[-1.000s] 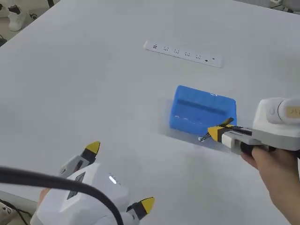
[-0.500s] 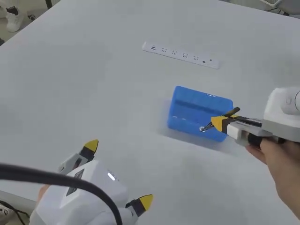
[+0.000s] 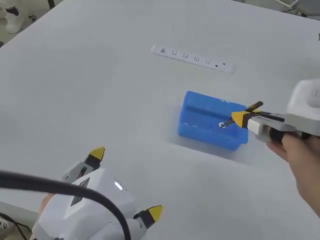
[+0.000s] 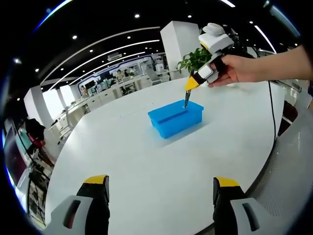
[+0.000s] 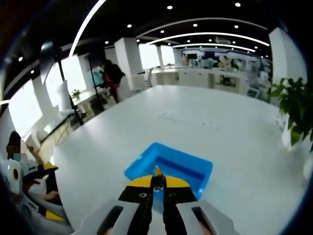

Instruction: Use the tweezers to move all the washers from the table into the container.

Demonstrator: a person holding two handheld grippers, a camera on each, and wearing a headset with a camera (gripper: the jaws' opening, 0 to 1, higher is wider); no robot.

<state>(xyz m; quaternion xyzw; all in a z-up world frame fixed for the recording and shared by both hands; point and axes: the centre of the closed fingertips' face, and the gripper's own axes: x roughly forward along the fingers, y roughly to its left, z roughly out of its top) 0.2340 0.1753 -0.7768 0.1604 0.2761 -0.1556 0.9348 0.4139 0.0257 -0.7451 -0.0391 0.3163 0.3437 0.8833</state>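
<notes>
Right tongs (image 3: 243, 119): held in a hand (image 3: 300, 157) at the right edge of the head view; yellow tips pressed together on the tweezers (image 3: 227, 122).
Right tongs, own view (image 5: 156, 183): the two yellow tips met at the middle with a thin dark piece between them, pointing down at the container (image 5: 142, 169).
Right tongs, from the left gripper view (image 4: 191, 84): raised above the container (image 4: 171, 125), tilted tip-down, with the hand (image 4: 234, 71) wrapped round the white body.
Left tongs (image 3: 126, 184): low at the near left of the bench (image 3: 100, 90), tips spread wide with nothing between them.
Left tongs, own view (image 4: 160, 183): both yellow-capped tips stood far apart over bare bench.
Tweezers: thin, metal, silvery; they stuck out past the yellow tips, and their point (image 4: 186, 98) hung over the right part of the container's opening.
Washer (image 3: 222, 125): a tiny pale glint sat at the tweezers' point, possibly a washer, though too small to be sure.
Container (image 3: 200, 132): bright blue, rectangular, open-topped, with low walls; it sat on the bench right of centre, its inside in darker blue shade.
Power strip (image 3: 192, 58): white, long, lying flat beyond the container and well apart from it.
Bench: plain pale grey.
Cable (image 3: 60, 187): black, curving across the body of the left tongs.
Plant (image 5: 293, 107): green leaves beyond the far right of the bench.
</notes>
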